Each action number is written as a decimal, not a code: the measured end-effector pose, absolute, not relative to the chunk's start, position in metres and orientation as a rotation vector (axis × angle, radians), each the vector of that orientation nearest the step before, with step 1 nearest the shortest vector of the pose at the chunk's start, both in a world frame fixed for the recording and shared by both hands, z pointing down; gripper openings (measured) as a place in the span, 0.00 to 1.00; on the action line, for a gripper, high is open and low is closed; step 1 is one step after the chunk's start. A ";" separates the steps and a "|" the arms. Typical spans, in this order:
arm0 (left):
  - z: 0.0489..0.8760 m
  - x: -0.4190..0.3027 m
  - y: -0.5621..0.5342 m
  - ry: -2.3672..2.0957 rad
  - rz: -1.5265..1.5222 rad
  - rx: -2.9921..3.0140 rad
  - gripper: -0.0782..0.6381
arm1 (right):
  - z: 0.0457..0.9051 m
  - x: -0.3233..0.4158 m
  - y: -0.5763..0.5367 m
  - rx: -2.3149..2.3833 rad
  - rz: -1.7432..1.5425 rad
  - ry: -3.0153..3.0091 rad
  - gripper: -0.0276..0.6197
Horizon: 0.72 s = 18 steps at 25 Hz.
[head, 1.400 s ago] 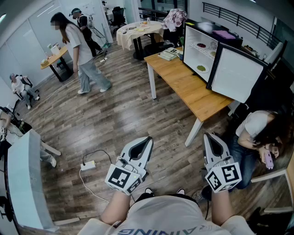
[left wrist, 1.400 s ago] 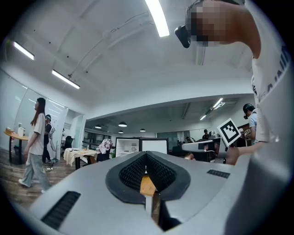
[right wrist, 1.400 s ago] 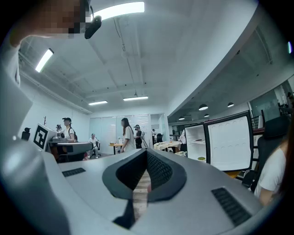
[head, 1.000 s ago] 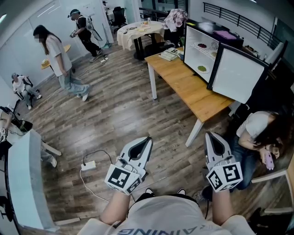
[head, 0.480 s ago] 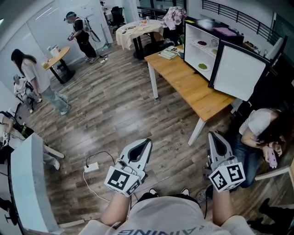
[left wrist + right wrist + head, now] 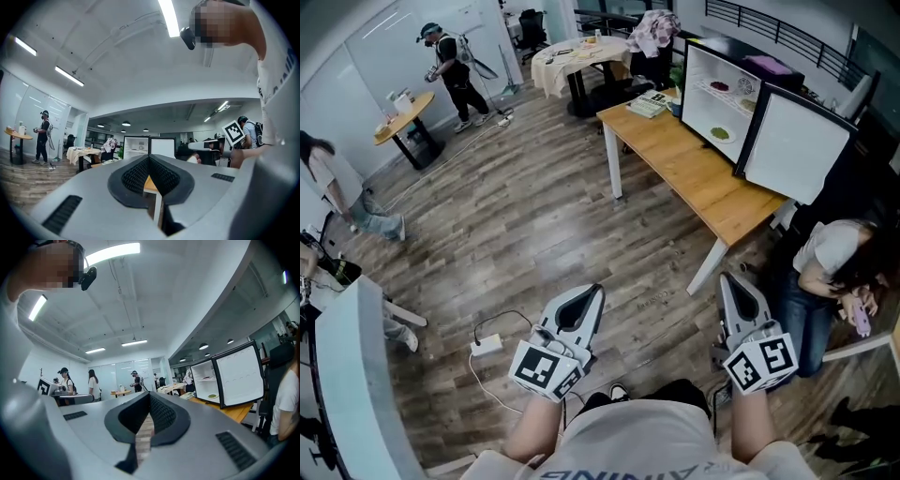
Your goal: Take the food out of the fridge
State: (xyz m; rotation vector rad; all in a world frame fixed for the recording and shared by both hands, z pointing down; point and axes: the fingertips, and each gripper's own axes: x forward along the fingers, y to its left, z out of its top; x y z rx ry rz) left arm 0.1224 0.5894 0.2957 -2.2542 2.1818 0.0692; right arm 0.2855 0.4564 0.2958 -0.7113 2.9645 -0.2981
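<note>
two closed grippers, fridge far right

grey left gripper [image 6: 592, 292] and grey right gripper [image 6: 732, 280] both have jaws pressed together, empty, near over the plank floor [image 6: 534, 225]. small white black-framed fridge [image 6: 699, 94] stands open on the long wooden table [image 6: 694, 178]; green food [image 6: 721, 133] lies on its shelf.

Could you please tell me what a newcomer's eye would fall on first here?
The white fridge stands open on the wooden table at the upper right, plates of food on its shelves. In the foreground, the left gripper and right gripper point forward over the wood floor, both shut and empty.
</note>
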 end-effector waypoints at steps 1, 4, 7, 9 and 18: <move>0.298 0.117 0.592 2.185 0.071 -2.258 0.12 | 0.297 0.280 0.460 -0.710 -0.289 2.975 0.07; 0.305 0.101 0.598 2.195 0.075 -2.267 0.12 | 0.302 0.264 0.466 -0.710 -0.270 3.000 0.07; 0.309 0.087 0.590 2.195 0.101 -2.288 0.12 | 0.301 0.254 0.460 -0.732 -0.248 3.006 0.07; 0.310 0.082 0.580 2.179 0.101 -2.307 0.12 | 0.301 0.251 0.452 -0.753 -0.241 3.004 0.07; 0.309 0.064 0.504 2.107 0.053 -2.363 0.12 | 0.306 0.234 0.382 -0.815 -0.248 2.967 0.07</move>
